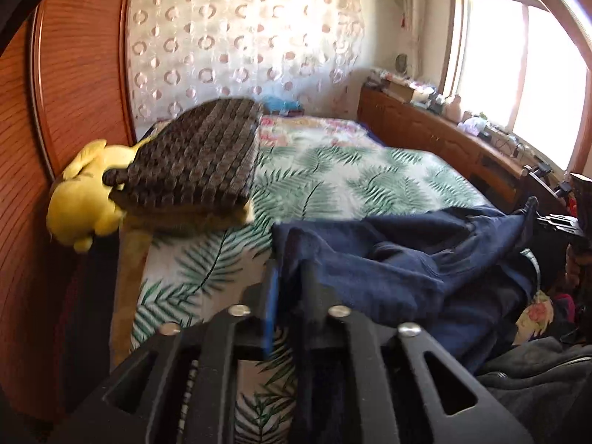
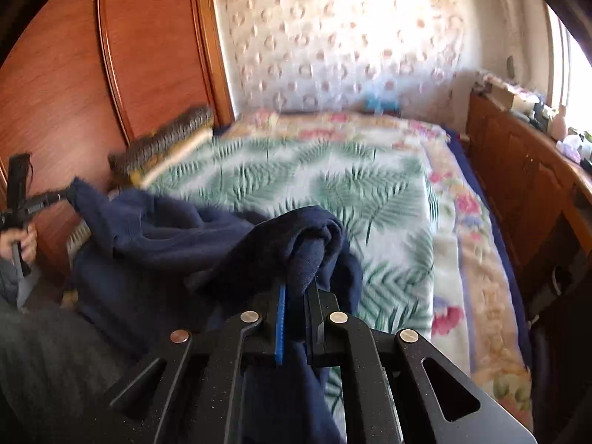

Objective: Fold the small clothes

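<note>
A navy blue garment hangs stretched between both grippers above the near edge of the bed. In the left wrist view my left gripper has one edge of the cloth between its blue pad and its black finger. The right wrist view shows that gripper at far left with a corner of the garment at its tip. My right gripper is shut on a bunched fold of the cloth, which drapes over its fingers. It also shows at the right edge of the left wrist view, right gripper.
The bed has a palm-leaf blanket over a floral one. A brown woven cushion and a yellow plush toy sit at its left, against a wooden wardrobe. A wooden cabinet runs under the window. A hand holds the left gripper.
</note>
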Available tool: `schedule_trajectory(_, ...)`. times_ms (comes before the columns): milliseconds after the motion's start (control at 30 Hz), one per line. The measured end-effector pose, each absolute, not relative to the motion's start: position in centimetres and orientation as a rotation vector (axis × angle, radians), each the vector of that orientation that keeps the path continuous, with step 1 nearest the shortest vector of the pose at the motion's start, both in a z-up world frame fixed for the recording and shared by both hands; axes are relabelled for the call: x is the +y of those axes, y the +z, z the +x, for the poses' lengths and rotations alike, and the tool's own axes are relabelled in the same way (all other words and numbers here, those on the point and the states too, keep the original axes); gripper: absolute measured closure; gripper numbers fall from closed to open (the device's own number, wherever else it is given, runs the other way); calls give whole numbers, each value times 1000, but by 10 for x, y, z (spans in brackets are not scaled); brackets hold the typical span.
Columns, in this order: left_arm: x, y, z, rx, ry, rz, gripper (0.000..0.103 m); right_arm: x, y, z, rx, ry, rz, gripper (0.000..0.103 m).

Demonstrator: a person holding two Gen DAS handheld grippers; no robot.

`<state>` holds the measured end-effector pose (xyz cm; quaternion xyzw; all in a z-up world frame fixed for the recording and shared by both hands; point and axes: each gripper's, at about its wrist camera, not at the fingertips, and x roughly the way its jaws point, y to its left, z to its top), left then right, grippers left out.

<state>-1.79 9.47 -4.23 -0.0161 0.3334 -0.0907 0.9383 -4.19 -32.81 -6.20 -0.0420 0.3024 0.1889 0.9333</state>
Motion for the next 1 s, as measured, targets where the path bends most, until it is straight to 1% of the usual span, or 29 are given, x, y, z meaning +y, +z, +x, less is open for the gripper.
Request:
schedule_trajectory(33,97,-46,-14,691,-172,-31,77,-328,-66,-38,640,376,-97,92)
schedule_trajectory(67,98,-47,-12,696,-170,-33,68,-328,-66,-35,650,363,-105,87)
schedule_trajectory(100,100,-48,-13,697,-170,-36,63,-329,-65,-34,651,353,-108,84)
schedule_trajectory(133,100,-48,-12,697,-172,-36,56,-328,-61,-31,644,348,-106,77)
schedule_trajectory(167,100,-48,-10,699,-174,-33,46,-329,-56,-29,633,340,-102,68)
schedule_trajectory(200,100,-47,-7,695,-172,-27,38,-328,-50,-29,620,332,-101,64)
schedule_trajectory(233,99,-47,-6,691,-173,-24,24,-326,-44,-31,603,329,-102,57)
schedule_trajectory(267,98,-46,-3,686,-178,-24,19,-327,-38,-34,587,328,-104,56)
schedule_trajectory(500,90,-39,36,684,-198,10,19,-327,-14,-34,520,307,-118,55)
schedule_trajectory(800,77,-51,98,752,-208,72,19,-310,-45,40,648,316,-88,55)
schedule_trajectory(1000,76,-84,111,853,-195,63,19,-310,-59,61,735,368,-19,55)
